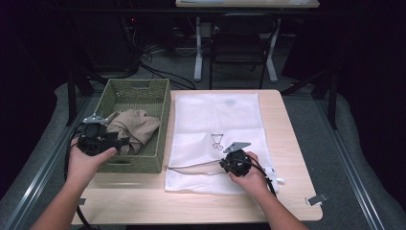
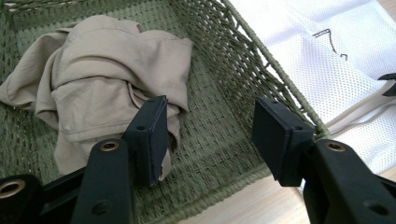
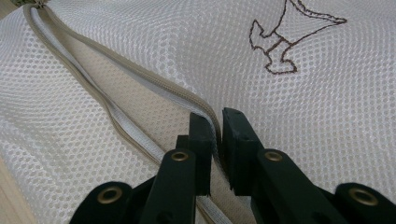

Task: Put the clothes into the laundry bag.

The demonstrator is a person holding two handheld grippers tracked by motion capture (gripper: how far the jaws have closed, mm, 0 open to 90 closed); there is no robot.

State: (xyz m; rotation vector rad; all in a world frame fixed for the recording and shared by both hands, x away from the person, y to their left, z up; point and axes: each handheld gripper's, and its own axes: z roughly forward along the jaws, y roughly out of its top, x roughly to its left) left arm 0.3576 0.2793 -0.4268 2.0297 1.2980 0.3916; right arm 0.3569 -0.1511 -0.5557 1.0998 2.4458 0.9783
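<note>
My left hand-held gripper (image 2: 210,135) hangs over the near end of the green basket (image 1: 160,103), jaws spread wide with nothing between them; one pad (image 2: 152,140) sits just in front of the beige cloth (image 2: 107,79), whether it touches I cannot tell. The cloth lies crumpled inside the basket, toward its near half, bunched against the left wall in the left gripper view. Basket stands on the left part of the desk (image 1: 287,143), just beside the white mesh bag (image 1: 215,115), which lies flat across the middle. My right hand-held gripper (image 3: 214,140) is down at the bag's near edge, jaws pressed nearly together, pinching the upper lip of the open zipper (image 3: 154,81) between the pads. The zipper runs away from the jaws toward the top left of the right gripper view, its two sides parted, the lower lip lying flat on the mesh. A brown stitched logo (image 3: 289,39) sits on the bag beyond the jaws. In the high view, the lifted lip stretches left from the gripper toward the basket's corner.
</note>
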